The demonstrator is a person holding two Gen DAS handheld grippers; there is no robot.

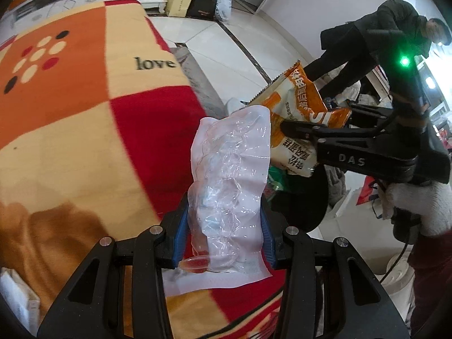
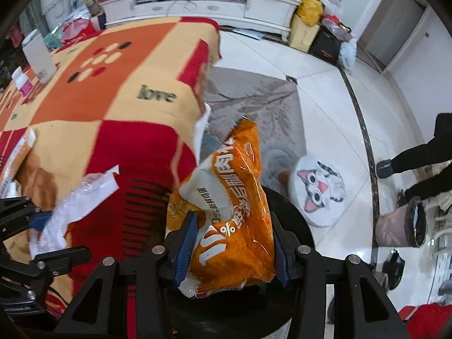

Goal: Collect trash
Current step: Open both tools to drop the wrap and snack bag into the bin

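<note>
Left gripper (image 1: 224, 237): seen at the bottom centre of the left wrist view, jaws clamped on a clear plastic wrapper (image 1: 230, 186). The wrapper is crumpled, backed with white, and stands up from the jaws toward the middle of the frame.

Right gripper (image 2: 230, 251): seen at the bottom centre of the right wrist view, jaws clamped on an orange snack bag (image 2: 228, 212). The bag is printed with white characters, and its serrated end is raised toward the middle of the frame. In the left wrist view the same bag is shown at centre right, just beside the wrapper.

Gloved hand (image 1: 418, 206): shown at the right edge of the left wrist view, on the right gripper's handle.

Black round bin (image 2: 285, 223): placed directly beneath the bag, at lower centre of the right wrist view.

Surface (image 1: 70, 107): covered by a checked cloth in orange, red and cream, lettered "love"; the left half of both views is filled by it.

Cat-face cushion (image 2: 320, 189): laid on the tiled floor, right of centre.

Brown bin (image 2: 401, 224): set at the right edge.

White cabinet (image 2: 197, 5): placed along the top, with bags beside it.
</note>
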